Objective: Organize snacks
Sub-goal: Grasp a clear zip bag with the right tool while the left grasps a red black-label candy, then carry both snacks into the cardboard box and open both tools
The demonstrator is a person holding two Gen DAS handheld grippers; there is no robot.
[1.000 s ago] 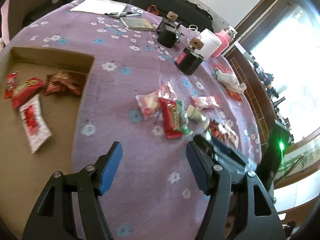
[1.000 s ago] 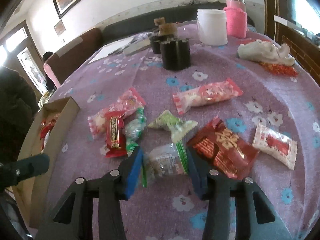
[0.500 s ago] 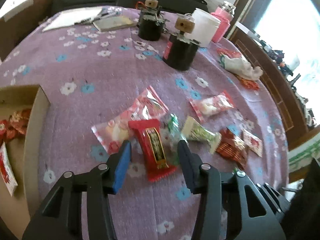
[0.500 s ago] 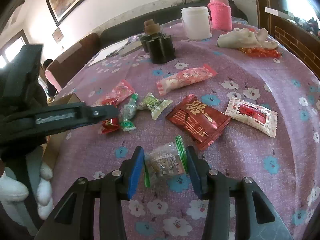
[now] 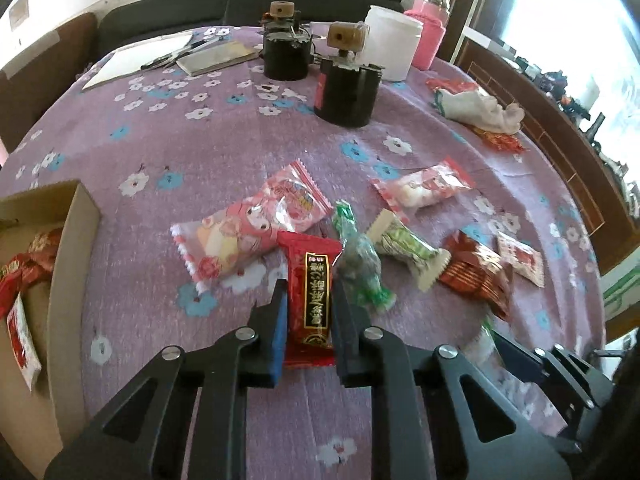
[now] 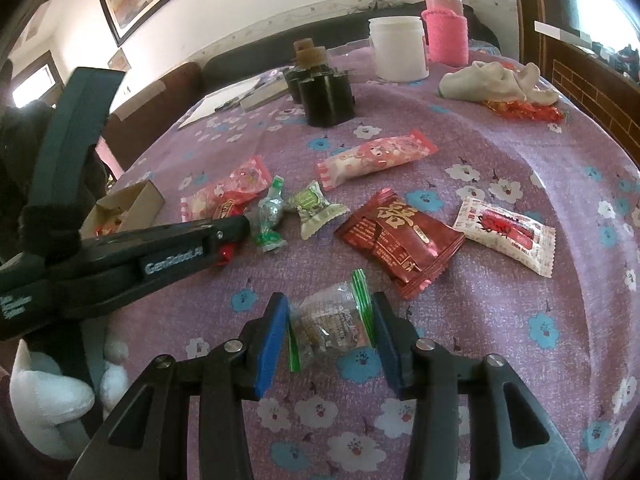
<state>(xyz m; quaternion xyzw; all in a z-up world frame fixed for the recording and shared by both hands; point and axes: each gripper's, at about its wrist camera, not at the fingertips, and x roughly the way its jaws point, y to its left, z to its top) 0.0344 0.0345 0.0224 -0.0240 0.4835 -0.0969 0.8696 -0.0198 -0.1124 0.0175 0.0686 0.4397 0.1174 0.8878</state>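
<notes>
Left wrist view: left gripper [image 5: 309, 312] is clamped narrow on a red rectangular foil snack packet with a black-and-gold label [image 5: 310, 292], both blue pads pressing its long sides, packet lying on the purple flower-print tablecloth [image 5: 224, 140]. Landmark is this red packet. Touching its far-left corner is a pink-and-clear plastic snack bag with cartoon print [image 5: 252, 226]; just beside it on the right is a green twisted-wrapper candy [image 5: 362, 264], then a pale green pillow-pack snack [image 5: 408, 250], then a dark red foil packet [image 5: 476, 274]. Well to the left sits an open brown cardboard box [image 5: 76, 240] with red packets inside. Far behind stand two black cylindrical holders [image 5: 348, 88]. Right wrist view: right gripper [image 6: 330, 334] has its jaws closing around a clear plastic snack packet with green sealed ends [image 6: 330, 326]; the packet sits between the blue pads and both appear to touch its ends. This packet lies on the tablecloth in front of the dark red foil packet [image 6: 400, 236]; a white packet with red print [image 6: 506, 236] lies to the right. The left gripper's black body [image 6: 160, 248] reaches in from the left, red packet showing at its tip.
</notes>
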